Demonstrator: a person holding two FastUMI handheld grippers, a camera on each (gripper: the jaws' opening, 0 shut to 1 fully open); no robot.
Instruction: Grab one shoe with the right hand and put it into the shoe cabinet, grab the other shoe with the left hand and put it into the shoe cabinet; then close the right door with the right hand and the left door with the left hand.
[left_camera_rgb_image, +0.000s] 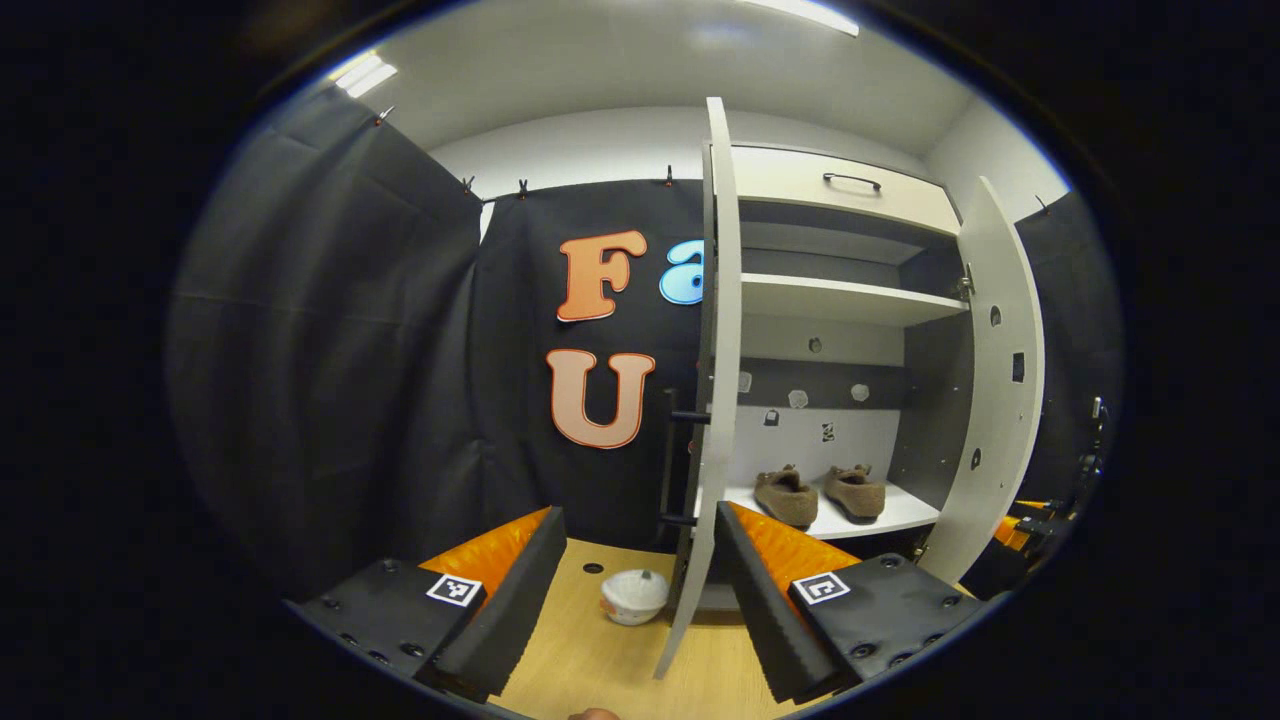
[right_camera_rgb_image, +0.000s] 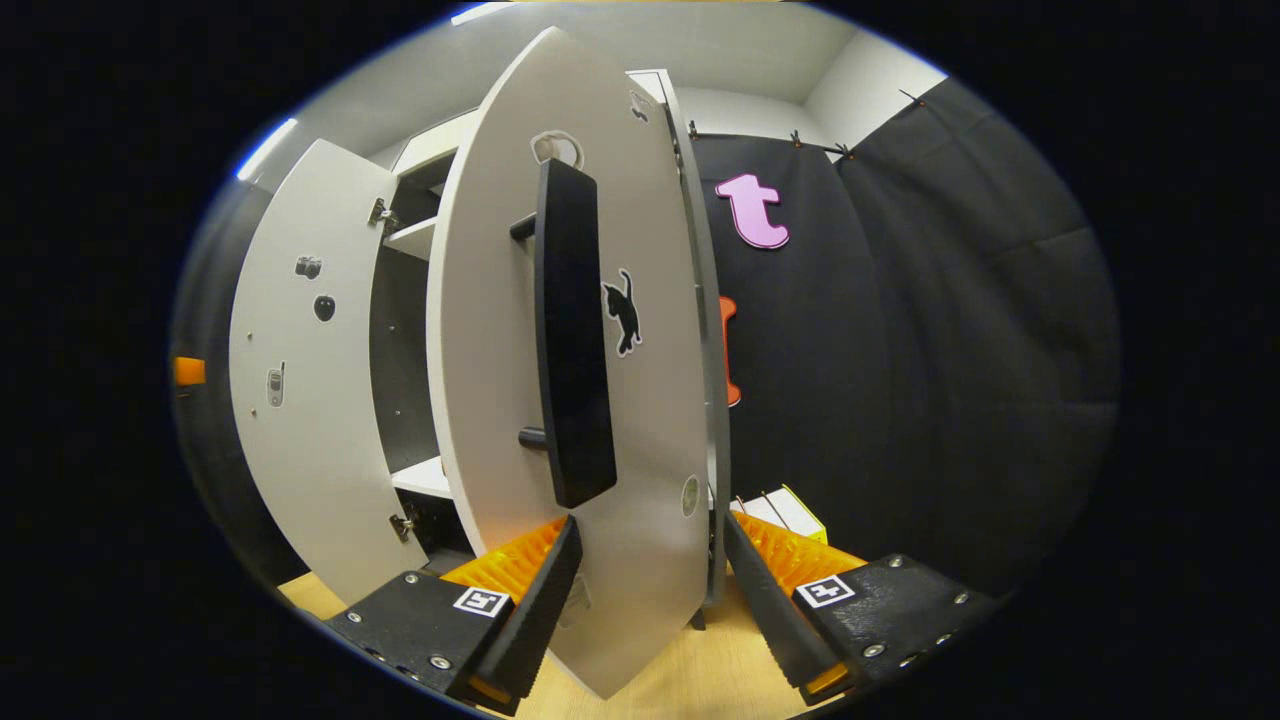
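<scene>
Two brown shoes (left_camera_rgb_image: 785, 497) (left_camera_rgb_image: 856, 490) sit side by side on the lower shelf of the white shoe cabinet (left_camera_rgb_image: 850, 300). Both doors stand open. In the left gripper view the left door (left_camera_rgb_image: 716, 380) is edge-on, its black handle (left_camera_rgb_image: 680, 465) on the outer side. My left gripper (left_camera_rgb_image: 638, 517) is open, and the door's edge and handle stand between its fingers, untouched. In the right gripper view the right door (right_camera_rgb_image: 500, 300) is close, with its black bar handle (right_camera_rgb_image: 570, 340). My right gripper (right_camera_rgb_image: 650, 525) is open, straddling that door's lower outer edge.
A small white bowl-like thing (left_camera_rgb_image: 634, 596) lies on the wooden floor board (left_camera_rgb_image: 600, 660) by the left door. Small white and yellow boxes (right_camera_rgb_image: 790, 510) lie beside the cabinet. Black cloth (right_camera_rgb_image: 950, 350) hangs around. The left door (right_camera_rgb_image: 300, 400) shows beyond the right one.
</scene>
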